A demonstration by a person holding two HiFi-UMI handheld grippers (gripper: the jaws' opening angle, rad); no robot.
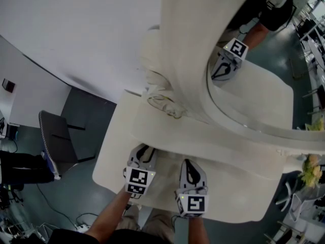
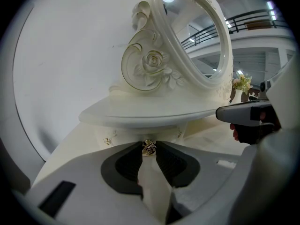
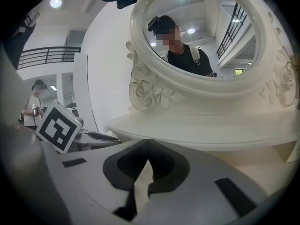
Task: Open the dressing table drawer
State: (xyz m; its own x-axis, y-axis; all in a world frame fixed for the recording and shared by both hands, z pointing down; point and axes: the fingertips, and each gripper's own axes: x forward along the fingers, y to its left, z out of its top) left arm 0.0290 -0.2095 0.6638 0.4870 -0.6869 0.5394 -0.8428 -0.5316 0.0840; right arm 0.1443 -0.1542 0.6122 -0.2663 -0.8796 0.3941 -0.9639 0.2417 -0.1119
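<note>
The cream dressing table (image 1: 244, 179) carries a raised shelf (image 2: 140, 114) below its oval mirror. Under that shelf, the drawer front (image 2: 124, 136) bears a small golden knob (image 2: 149, 148). My left gripper (image 2: 149, 144) has its two dark pads closed on this knob, one on each side. In the head view the left gripper (image 1: 147, 150) reaches in under the shelf edge. Just to its right my right gripper (image 1: 188, 165) hovers over the table top. In its own view the right gripper (image 3: 149, 143) has its jaw tips together with nothing between them.
The carved oval mirror (image 1: 264, 100) rises behind the shelf and reflects a gripper. A dark chair (image 1: 58, 141) stands on the floor left of the table. Pale flowers (image 1: 312, 171) sit at the table's right end. A white wall lies behind.
</note>
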